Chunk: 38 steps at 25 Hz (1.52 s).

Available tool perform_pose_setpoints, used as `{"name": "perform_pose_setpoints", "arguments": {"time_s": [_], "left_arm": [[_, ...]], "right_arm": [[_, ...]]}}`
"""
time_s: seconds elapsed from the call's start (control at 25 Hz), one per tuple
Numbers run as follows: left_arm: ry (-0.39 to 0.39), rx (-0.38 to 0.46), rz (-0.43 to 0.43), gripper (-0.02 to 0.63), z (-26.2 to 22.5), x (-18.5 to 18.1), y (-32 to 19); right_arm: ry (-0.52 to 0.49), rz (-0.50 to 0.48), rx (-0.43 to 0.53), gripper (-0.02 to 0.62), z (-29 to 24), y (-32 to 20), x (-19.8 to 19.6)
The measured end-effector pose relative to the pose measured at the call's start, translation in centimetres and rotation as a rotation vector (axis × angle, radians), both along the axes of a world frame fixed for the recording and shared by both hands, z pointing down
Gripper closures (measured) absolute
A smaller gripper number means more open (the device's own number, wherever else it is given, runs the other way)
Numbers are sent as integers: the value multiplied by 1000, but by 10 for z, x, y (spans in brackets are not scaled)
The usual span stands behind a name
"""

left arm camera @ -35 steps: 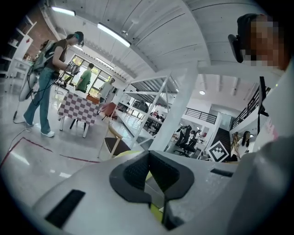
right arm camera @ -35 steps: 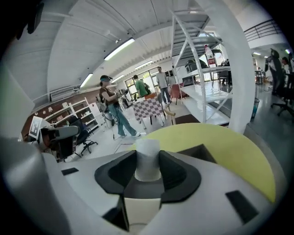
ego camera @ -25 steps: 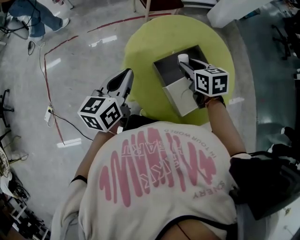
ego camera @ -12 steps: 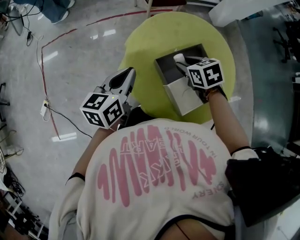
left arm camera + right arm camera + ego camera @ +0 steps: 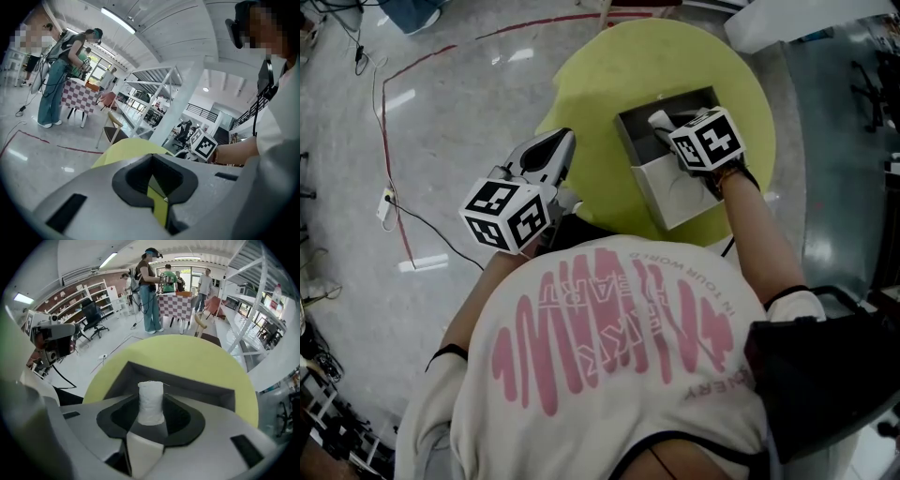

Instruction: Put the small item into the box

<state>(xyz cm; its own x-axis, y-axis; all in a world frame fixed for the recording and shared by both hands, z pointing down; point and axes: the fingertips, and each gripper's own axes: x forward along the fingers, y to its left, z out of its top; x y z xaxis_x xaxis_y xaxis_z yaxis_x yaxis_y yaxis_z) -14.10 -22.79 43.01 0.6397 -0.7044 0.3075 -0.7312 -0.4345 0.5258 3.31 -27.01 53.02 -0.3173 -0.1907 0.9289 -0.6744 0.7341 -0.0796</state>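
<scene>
One white roll, clamped in right hand-held gripper, over grey box

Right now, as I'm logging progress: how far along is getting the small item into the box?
Done: the right tool grips the small white item. In hand: it holds it over the open box on the yellow table. Left: lower and release it inside. The left tool is shut, empty.

The floor is grey and glossy, with a red line. White metal racks stand behind. Long lamps light the ceiling.
</scene>
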Motion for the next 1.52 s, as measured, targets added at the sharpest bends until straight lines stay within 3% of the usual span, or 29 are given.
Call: {"name": "perform_pose_setpoints", "arguments": {"time_s": [0.32, 1.0, 1.52], "left_arm": [[2, -17, -4, 600, 10, -3, 3], [11, -43, -6, 600, 21, -14, 5], [17, -54, -8, 600, 28, -9, 2]], "right_arm": [[70, -81, -39, 437, 16, 2, -4], [125, -96, -129, 437, 33, 13, -8], [190, -142, -128, 437, 41, 14, -5]]}}
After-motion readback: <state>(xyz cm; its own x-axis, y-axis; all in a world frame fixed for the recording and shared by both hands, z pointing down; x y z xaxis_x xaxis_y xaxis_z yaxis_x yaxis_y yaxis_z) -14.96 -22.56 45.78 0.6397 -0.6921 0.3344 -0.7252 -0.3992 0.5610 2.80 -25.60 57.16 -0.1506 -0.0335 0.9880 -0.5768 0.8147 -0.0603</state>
